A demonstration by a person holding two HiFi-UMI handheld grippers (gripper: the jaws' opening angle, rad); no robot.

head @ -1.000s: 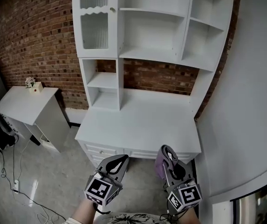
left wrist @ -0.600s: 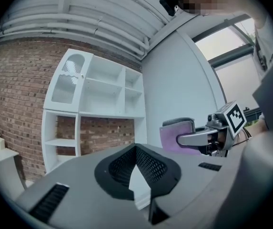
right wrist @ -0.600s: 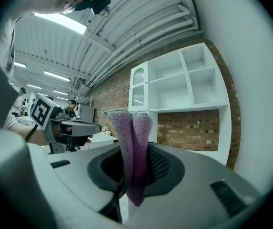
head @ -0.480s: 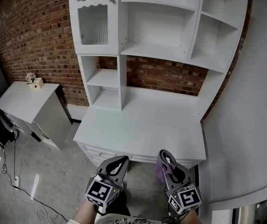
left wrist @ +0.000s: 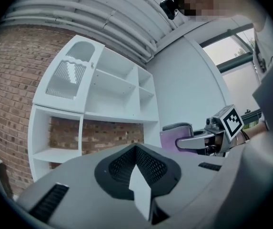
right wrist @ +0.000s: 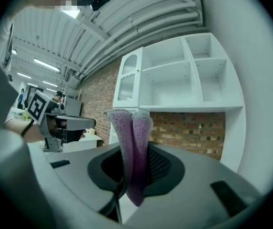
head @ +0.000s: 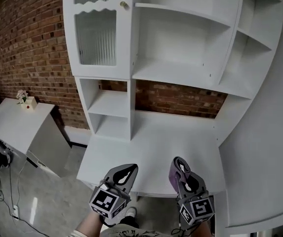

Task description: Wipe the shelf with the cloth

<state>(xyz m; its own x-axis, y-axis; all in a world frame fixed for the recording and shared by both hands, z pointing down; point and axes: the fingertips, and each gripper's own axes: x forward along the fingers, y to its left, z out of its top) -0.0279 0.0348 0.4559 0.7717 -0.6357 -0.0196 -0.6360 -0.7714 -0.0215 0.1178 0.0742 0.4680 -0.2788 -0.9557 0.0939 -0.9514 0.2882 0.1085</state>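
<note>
- Plainly, the cloth (head: 172, 175) is with the right claw (head: 181, 168). Its jaws are pinched together on a folded purple wad. In the right gripper view the cloth (right wrist: 133, 147) stands up between the jaws and reaches past the tips, so the fabric would meet a surface before the claw (right wrist: 135, 152) does.
- The left claw (head: 127, 171) has its jaws closed together with nothing between them. The left gripper view shows the same bare tips on that claw (left wrist: 136, 150).
- Both claws hover over the near edge of the desk (head: 151, 142), side by side and pointing toward the unit, touching nothing.
- The shelf (head: 181, 76), the wide board above the strip of brick, lies ahead of the right claw and well above it. It is well apart from the cloth, with the whole depth of the desk between them.
- Its long axis runs left to right, across the line the claw points along. I judge a wipe would run sideways once the cloth is pressed down on the board.
- The right claw is the nearer one, almost in line with the middle of the board. The left claw sits more toward the cubbies (head: 109, 104) at the left.
- Wiping has not started, by my reading. The coming move calls for a reach up and forward, clearing the board's front lip before lowering the cloth.
</note>
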